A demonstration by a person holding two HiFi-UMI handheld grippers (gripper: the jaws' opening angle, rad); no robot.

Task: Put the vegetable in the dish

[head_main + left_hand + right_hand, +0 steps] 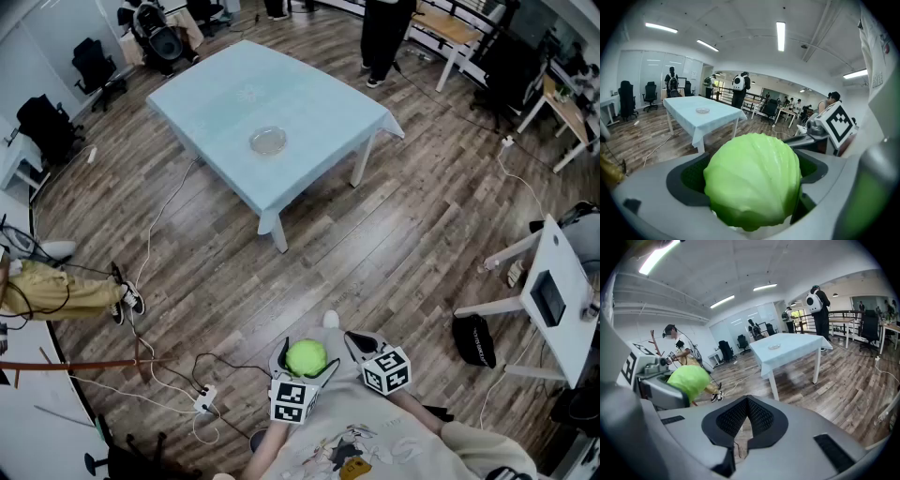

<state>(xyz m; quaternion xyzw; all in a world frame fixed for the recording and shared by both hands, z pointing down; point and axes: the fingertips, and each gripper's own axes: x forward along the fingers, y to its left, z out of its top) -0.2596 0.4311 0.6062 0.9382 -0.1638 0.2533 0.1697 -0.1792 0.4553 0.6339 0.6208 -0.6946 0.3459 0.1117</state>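
A round green cabbage [306,357] sits between the jaws of my left gripper [307,351], which is shut on it, close to the person's body. It fills the left gripper view, where the cabbage [752,180] is wedged between the grey fingers [684,180]. My right gripper [360,343] hangs just to its right, shut with nothing in it; its black pads [761,418] meet. The glass dish [268,141] stands on the light-blue table [319,103], far ahead across the wooden floor. The dish [702,110] also shows small in both gripper views.
A person in black [384,37] stands beyond the table. Another person's legs in yellow trousers [56,291] lie at the left. Cables and a power strip [204,397] run over the floor near my feet. A black bag [473,339] and a white desk [562,281] are at the right.
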